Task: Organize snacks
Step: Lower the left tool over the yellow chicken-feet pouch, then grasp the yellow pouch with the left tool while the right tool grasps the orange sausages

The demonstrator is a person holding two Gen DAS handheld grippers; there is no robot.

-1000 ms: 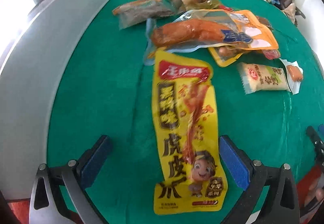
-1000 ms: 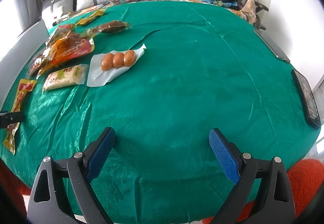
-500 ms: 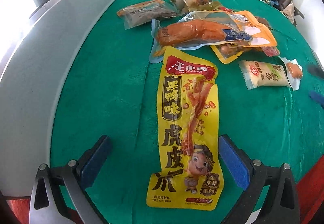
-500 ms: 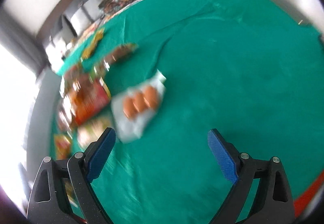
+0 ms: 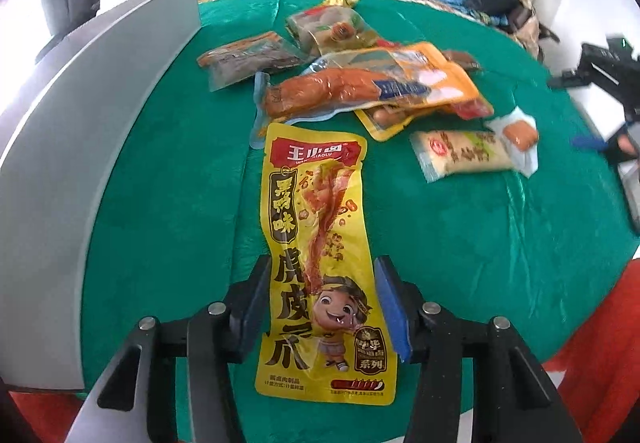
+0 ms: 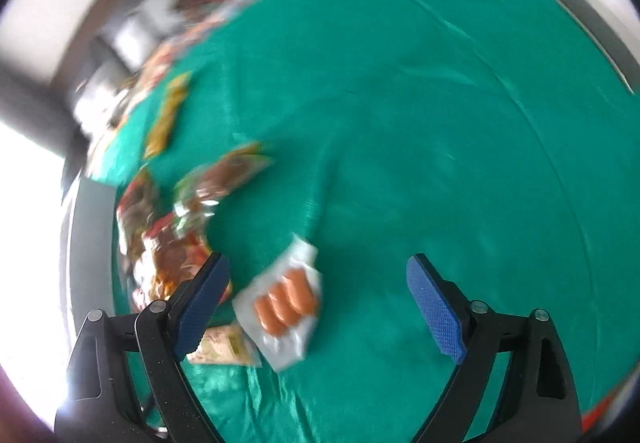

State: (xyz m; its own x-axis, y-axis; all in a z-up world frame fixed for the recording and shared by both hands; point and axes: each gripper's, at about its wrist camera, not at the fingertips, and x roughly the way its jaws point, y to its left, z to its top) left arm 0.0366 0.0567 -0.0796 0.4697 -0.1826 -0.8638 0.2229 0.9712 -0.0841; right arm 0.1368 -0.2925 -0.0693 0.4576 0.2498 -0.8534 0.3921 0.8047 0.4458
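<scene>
A long yellow snack pack (image 5: 316,243) lies flat on the green tablecloth (image 5: 168,183). My left gripper (image 5: 322,295) has its two blue pads on either side of the pack's lower half, closed in to its edges. Beyond it lies a heap of snack packs: an orange sausage pack (image 5: 340,91), a cream pack (image 5: 460,155), a clear pack of small sausages (image 5: 518,137). My right gripper (image 6: 318,297) is open and empty, hovering over the small sausage pack (image 6: 286,307); this view is blurred.
A grey board (image 5: 92,115) stands along the table's left edge. More packs (image 5: 248,59) lie at the back of the heap. The right gripper's body (image 5: 608,83) shows at the right edge of the left wrist view. Chairs and clutter stand behind the table.
My left gripper's jaws have narrowed around the yellow pack. My right gripper has swung left and down towards the small sausage pack.
</scene>
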